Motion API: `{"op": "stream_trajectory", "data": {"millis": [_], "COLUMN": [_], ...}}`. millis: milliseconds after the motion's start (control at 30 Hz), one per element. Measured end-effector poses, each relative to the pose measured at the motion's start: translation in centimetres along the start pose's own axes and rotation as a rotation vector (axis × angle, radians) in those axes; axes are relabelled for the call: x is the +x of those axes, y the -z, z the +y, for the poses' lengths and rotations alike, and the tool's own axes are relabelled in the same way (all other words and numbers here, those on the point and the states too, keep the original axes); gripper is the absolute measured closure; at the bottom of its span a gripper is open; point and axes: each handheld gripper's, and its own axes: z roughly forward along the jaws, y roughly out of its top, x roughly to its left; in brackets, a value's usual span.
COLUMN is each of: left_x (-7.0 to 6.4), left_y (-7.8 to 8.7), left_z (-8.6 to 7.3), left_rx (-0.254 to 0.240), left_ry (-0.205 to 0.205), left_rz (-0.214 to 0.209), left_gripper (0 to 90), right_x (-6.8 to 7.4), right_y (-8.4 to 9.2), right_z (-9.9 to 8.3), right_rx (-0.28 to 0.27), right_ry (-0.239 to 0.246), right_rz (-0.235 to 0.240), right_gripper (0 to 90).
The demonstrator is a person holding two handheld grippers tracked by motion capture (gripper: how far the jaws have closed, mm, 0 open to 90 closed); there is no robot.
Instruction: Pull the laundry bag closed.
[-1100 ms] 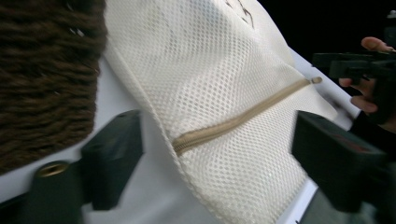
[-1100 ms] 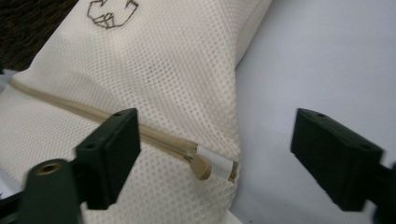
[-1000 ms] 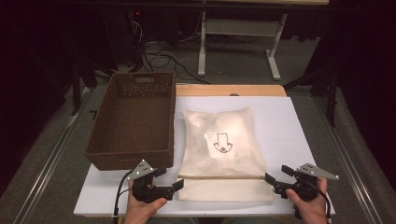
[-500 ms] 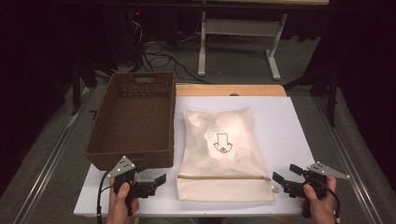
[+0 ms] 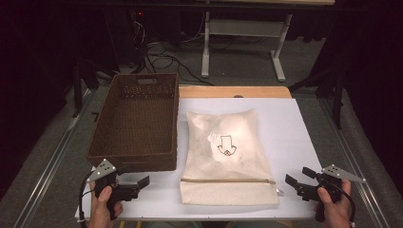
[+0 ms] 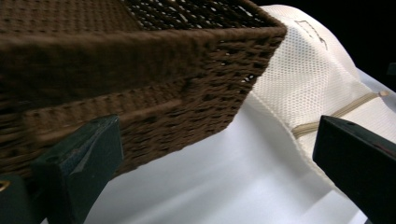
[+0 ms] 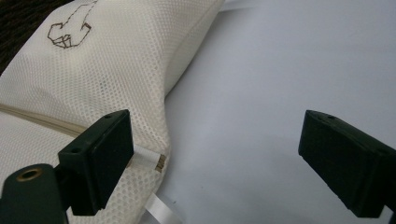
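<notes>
Hovering with both jaws spread, left gripper (image 5: 138, 183) and right gripper (image 5: 295, 179) flanking mesh bag (image 5: 225, 156); aiming squarely at its corners.

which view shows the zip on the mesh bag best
The high view: the zip runs whole across the mesh bag. The right gripper view catches its end with the pull tab; the left gripper view shows a short stretch.

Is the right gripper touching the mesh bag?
Apart. In the high view, white table shows between the right gripper and the mesh bag; its jaws stand open with nothing between them.
</notes>
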Motion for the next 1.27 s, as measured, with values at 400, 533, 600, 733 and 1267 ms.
{"op": "stream_trajectory", "data": {"millis": [400, 533, 600, 733, 1267], "left_x": [3.7, 4.4, 4.7, 5.3, 5.4], "left_y": [2.7, 3.6, 4.0, 4.8, 5.0], "left_z": [-1.1, -1.5, -1.6, -1.9, -2.0], "left_rx": [-0.007, -0.012, -0.012, -0.024, -0.023], "left_ry": [0.011, 0.001, -0.004, 0.004, 0.001], "left_rz": [0.073, 0.079, 0.092, 0.102, 0.099], "left_gripper": [0.4, 0.4, 0.3, 0.3, 0.7], "right_x": [-1.2, -1.7, -1.9, -2.2, -3.0], "right_y": [1.0, 1.1, 1.2, 1.4, 1.4], "right_z": [-0.1, -0.2, -0.2, -0.4, -0.9], "right_rx": [-0.026, -0.025, -0.028, -0.025, -0.014], "right_ry": [-0.01, -0.018, -0.024, -0.027, -0.075], "right_rz": [-0.004, -0.017, -0.019, -0.029, -0.072], "right_gripper": [10.4, 10.6, 10.6, 10.7, 13.2]}}
